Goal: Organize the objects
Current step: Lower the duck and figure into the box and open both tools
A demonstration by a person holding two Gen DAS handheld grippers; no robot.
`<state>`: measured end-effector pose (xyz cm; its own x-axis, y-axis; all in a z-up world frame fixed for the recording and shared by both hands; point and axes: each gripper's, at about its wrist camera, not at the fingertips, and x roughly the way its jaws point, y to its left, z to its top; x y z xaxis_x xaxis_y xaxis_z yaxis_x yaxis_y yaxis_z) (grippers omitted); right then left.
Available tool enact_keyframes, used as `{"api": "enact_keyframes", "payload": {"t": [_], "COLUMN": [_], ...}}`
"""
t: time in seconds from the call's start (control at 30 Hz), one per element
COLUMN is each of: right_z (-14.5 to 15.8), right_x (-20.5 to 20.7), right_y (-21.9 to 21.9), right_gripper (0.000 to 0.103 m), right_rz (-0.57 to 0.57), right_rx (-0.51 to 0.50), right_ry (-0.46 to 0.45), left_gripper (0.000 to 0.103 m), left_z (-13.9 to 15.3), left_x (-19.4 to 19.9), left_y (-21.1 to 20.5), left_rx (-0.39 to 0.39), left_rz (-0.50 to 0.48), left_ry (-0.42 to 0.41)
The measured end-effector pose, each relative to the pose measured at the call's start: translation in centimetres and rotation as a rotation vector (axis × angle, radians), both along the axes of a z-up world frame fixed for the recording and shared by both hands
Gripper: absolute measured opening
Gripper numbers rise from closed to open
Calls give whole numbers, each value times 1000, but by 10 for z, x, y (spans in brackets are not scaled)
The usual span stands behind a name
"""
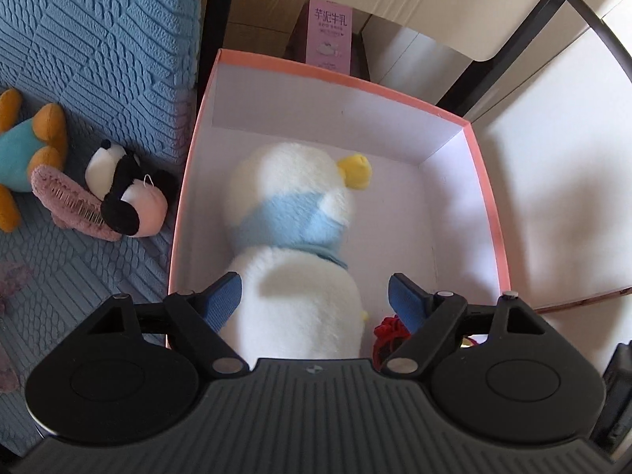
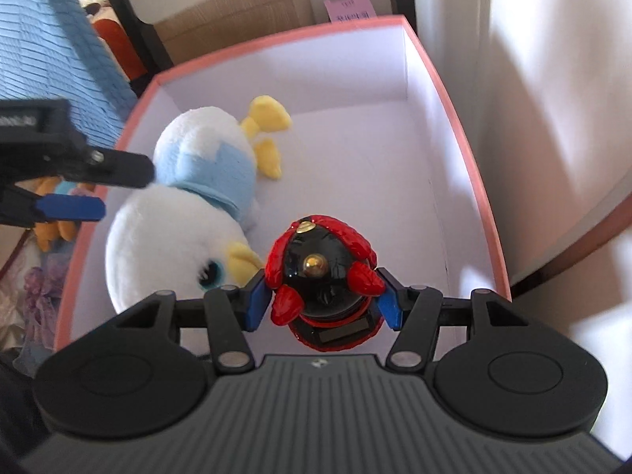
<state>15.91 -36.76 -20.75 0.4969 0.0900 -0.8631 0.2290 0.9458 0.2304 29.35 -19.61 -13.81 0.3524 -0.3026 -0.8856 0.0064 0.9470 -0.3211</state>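
A pink-rimmed box [image 1: 316, 102] with a white inside holds a white plush duck [image 1: 292, 205] in a light blue top, lying lengthwise. My left gripper [image 1: 316, 300] hangs over the duck's near end. Its jaws are wide, the left pad is at the plush, and the right pad stands clear of it. In the right wrist view that left gripper [image 2: 122, 189] reaches in over the box's [image 2: 426, 79] left wall beside the duck [image 2: 205, 166]. My right gripper [image 2: 324, 300] is shut on a red and black figurine [image 2: 320, 272] with a gold stud, held inside the box next to the duck's head.
Left of the box lies a blue textured cushion [image 1: 98, 59] with a teal and orange plush [image 1: 23, 158], a black, white and pink plush [image 1: 126, 193] and a pink comb [image 1: 67, 201]. A pink carton [image 1: 330, 35] stands behind the box. White furniture [image 1: 553, 158] is to the right.
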Motion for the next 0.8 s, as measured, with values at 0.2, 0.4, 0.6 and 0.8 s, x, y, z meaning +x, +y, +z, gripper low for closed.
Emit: {"api": "enact_keyframes", "payload": {"t": [0.2,0.4,0.6,0.8], "right_z": [-11,-17,4,39], "right_x": [1,-6,-14,-28], "right_y": [-2,-5,1,-1], "right_gripper": [60,64,64,69], "right_rz": [-32,-66,-76,-124], "right_rx": [-7,18,-11,-42], "right_ry": [60,99,81,18], "left_gripper": [86,86,86,86], "left_z": [6,25,49,77], "left_x": [-1,-12,-29,-52], "left_y": [2,4,16,29], "left_rx": [-21,-30,-43,-72], "left_rz": [3,-18,1,-44], "left_ry": [26,6,-25,-61]}}
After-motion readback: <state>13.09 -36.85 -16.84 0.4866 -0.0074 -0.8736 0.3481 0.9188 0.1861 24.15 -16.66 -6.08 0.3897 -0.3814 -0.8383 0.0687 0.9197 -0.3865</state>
